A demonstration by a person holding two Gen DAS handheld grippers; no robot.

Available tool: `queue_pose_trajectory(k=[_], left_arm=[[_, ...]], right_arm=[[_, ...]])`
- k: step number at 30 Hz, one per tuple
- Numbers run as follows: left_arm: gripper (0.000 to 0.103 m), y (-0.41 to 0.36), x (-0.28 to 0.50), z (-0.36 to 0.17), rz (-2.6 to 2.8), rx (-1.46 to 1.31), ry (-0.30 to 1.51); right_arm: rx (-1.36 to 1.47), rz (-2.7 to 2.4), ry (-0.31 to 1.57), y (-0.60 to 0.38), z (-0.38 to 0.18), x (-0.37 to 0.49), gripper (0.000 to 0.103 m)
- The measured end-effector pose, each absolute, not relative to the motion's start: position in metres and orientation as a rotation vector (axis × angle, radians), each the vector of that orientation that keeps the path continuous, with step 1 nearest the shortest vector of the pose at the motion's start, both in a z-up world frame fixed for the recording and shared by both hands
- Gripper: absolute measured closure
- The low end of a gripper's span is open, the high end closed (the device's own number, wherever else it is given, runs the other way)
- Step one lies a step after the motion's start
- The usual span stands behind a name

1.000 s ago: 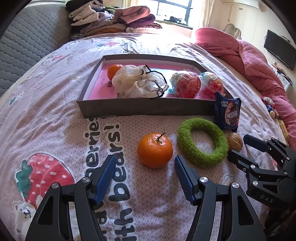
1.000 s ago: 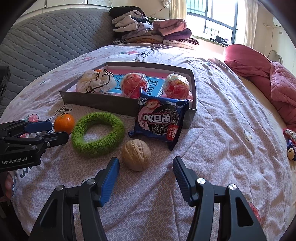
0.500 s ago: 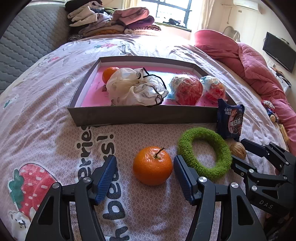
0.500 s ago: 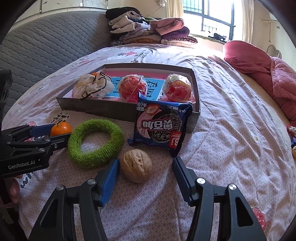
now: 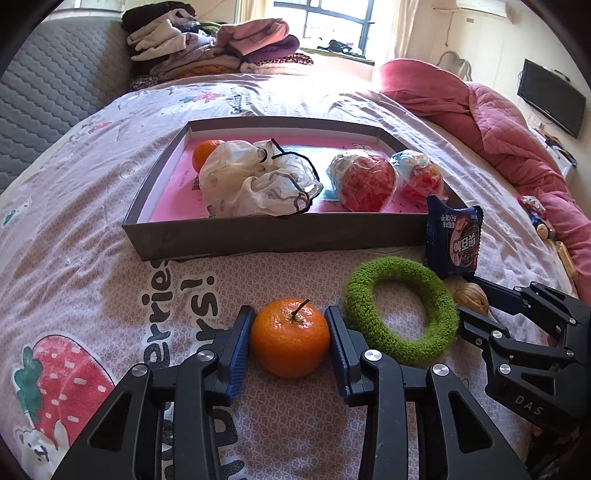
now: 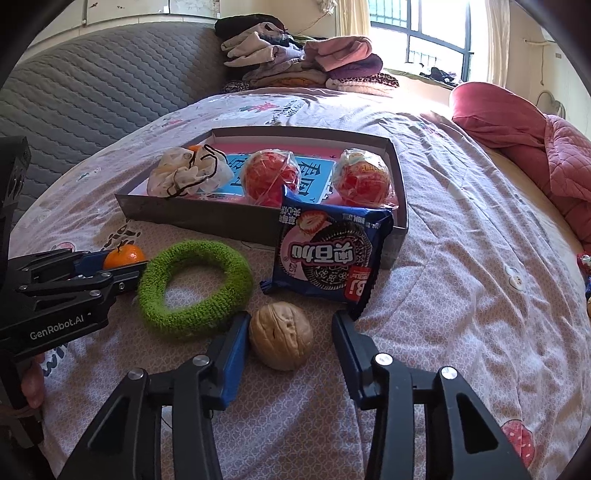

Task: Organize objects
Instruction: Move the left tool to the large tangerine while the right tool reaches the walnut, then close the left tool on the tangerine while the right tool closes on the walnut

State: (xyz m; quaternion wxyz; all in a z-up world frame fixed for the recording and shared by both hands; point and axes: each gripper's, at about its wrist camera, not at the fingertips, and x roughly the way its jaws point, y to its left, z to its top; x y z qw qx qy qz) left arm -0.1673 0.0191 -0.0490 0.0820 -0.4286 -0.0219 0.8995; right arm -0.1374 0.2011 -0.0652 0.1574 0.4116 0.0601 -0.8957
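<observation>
Two grippers are down on the bed right now. The left gripper [image 5: 290, 341] has its blue pads touching both sides of the tangerine [image 5: 290, 338], so it's clamped on it, with the fruit sitting on the sheet. The right gripper [image 6: 286, 341] is wide open around the walnut [image 6: 281, 334]: the left pad is just about touching the shell, while the right pad is clearly apart from it.

Between the two sits one fuzzy green ring [image 5: 400, 308], flat on the sheet, just right of the tangerine and just left of the walnut. One blue cookie packet [image 6: 330, 258] leans against the near right corner of the grey box [image 5: 280, 236], just beyond the walnut.

Inside the box I count one more tangerine [image 5: 205, 153] at the far left, one crumpled white bag [image 5: 258, 182] with a black cord, and two red wrapped balls [image 5: 365, 182] toward the right. The box floor is pink.

Everything's on a pinkish patterned bedsheet [image 5: 92, 206] with a strawberry print and big black lettering. Further out there's a grey quilted headboard [image 6: 92, 99] on the left, a pile of folded clothes [image 6: 303, 61] at the far end, a window [image 6: 421, 33] behind it, a pink quilt [image 5: 517, 136] bunched on the right, and a dark TV [image 5: 550, 98] on the right wall.
</observation>
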Motion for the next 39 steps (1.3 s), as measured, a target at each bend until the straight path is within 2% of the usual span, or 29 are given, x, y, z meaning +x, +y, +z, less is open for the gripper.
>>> queue_pose_trajectory(k=[5,14,39], left_arm=[[0.064,0.021,-0.165,-0.049,2.695,-1.266,-0.053],[0.064,0.021,-0.161,-0.047,2.701,-1.256,-0.035],[0.064,0.021,-0.128,-0.029,2.736,-1.224,-0.016]], right_arm=[[1.164,-2.549,0.17,0.2,-0.065,-0.136,0.07],[1.161,-2.527,0.086,0.209,-0.064,-0.135,0.07],[1.044,-2.507,0.059,0.207,-0.045,-0.113,0.07]])
